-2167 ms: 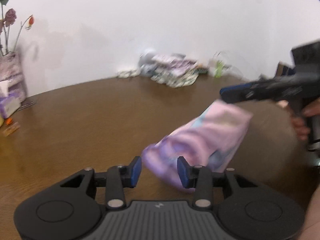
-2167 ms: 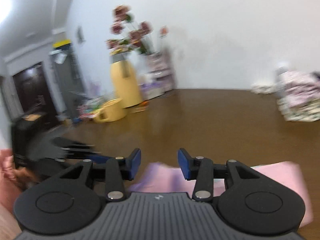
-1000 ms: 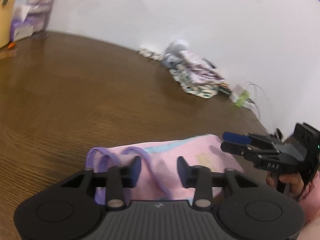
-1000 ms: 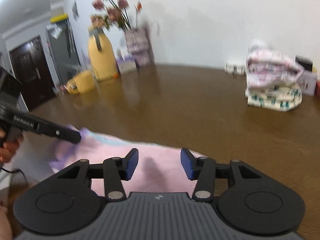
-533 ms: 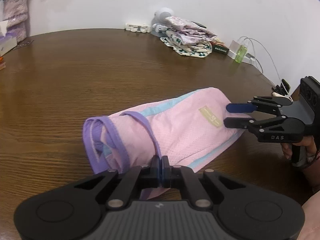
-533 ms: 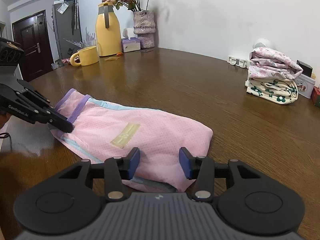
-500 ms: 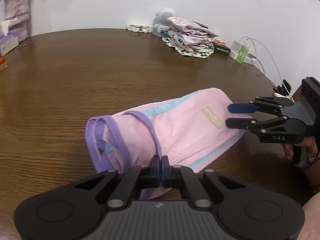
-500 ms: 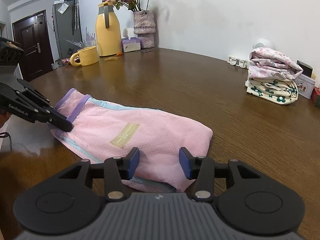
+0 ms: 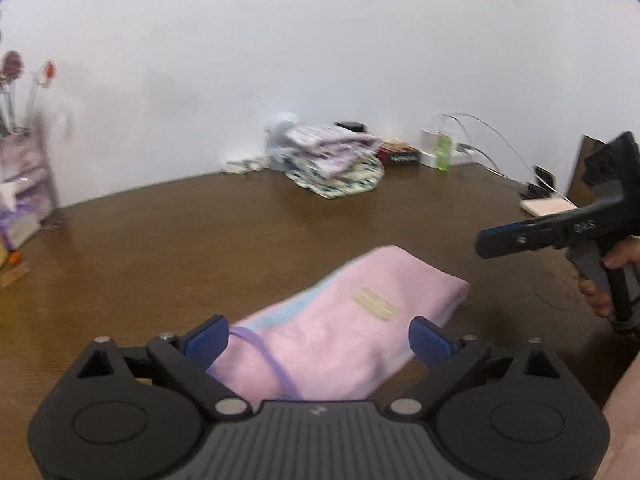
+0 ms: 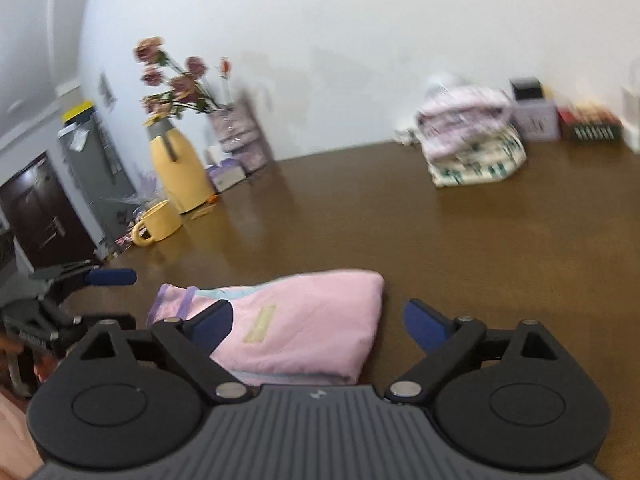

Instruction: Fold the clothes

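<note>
I am holding both tongs spread wide and gripping nothing: my left tongs [image 9: 319, 340] and right tongs [image 10: 318, 322] are hovering over the folded pink garment [image 9: 340, 320], which is lying flat on the brown surface [image 9: 200, 248]; a blurred stack, probably folded clothes [image 10: 470, 136], is sitting near the wall

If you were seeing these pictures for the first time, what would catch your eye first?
A folded pink garment lies on the brown table, right in front of both open tools, left and right. Further back, a stack of folded clothes sits by the wall, and a yellow jug stands at the left.
</note>
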Demonstrator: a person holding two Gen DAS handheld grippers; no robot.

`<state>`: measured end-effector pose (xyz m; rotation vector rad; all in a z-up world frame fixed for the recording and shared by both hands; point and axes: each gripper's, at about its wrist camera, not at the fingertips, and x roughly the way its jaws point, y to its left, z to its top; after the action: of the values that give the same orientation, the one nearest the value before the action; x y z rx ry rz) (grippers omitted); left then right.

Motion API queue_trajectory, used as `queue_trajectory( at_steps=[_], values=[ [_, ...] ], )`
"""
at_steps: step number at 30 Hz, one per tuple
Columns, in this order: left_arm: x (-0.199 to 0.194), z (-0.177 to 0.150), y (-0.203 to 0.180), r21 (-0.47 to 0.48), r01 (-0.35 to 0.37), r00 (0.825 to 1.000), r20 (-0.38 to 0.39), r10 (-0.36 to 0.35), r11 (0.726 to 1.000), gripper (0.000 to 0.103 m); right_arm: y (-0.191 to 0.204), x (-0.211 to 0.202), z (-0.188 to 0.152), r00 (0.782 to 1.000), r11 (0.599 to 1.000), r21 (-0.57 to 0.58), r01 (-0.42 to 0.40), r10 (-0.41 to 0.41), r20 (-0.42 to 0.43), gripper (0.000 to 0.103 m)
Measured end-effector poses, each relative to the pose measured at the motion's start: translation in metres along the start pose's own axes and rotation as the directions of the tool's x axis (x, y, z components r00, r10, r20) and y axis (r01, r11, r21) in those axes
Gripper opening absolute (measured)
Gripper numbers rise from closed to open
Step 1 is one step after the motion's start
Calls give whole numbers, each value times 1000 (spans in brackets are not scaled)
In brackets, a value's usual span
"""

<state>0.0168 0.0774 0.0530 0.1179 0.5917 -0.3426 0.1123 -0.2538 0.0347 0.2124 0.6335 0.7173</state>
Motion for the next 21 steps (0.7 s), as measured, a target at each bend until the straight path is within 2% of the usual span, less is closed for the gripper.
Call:
queue_trajectory(
  at_steps=[4, 6, 7, 8, 9, 10, 11, 12, 15, 19, 21],
  values=[
    [11, 3, -7, 18, 24, 1000, 8, -24, 1000, 97, -6, 4, -6, 1000, 999, 35, 20, -19, -25, 97],
    [18, 9, -9, 53, 66, 998, 12, -66, 996, 92, -9, 7, -7, 999, 999, 49, 18, -16, -33, 97],
    [21, 12, -9, 73, 88, 996, 13, -89, 993, 76, -12, 9, -8, 999, 998, 61, 13, -10, -38, 96],
    [28, 16, -13, 109, 103, 995, 0, -104, 989, 65, -15, 12, -8, 999, 997, 82, 9, -5, -43, 88],
    [37, 21, -17, 151, 116, 993, -18, -115, 982, 41, -17, 16, -9, 999, 994, 110, 6, -1, -47, 81],
    [48, 24, -23, 198, 128, 992, -43, -122, 972, 25, -20, 20, -10, 999, 991, 136, 1, 6, -53, 66],
    [60, 28, -29, 246, 140, 989, -71, -127, 959, 20, -22, 24, -10, 998, 987, 162, -5, 15, -61, 62],
    [71, 31, -35, 292, 154, 987, -99, -130, 944, 16, -24, 28, -11, 997, 982, 188, -10, 24, -68, 62],
    [95, 33, -41, 366, 174, 981, -143, -130, 914, 16, -25, 35, -15, 997, 975, 224, 7, 11, -75, 62],
    [100, 27, -36, 376, 203, 976, -156, -155, 904, 16, -26, 38, -17, 998, 963, 269, 12, 6, -63, 59],
    [103, 25, -33, 380, 218, 972, -162, -167, 899, 17, -26, 40, -19, 998, 956, 293, 14, 4, -60, 52]
  ],
)
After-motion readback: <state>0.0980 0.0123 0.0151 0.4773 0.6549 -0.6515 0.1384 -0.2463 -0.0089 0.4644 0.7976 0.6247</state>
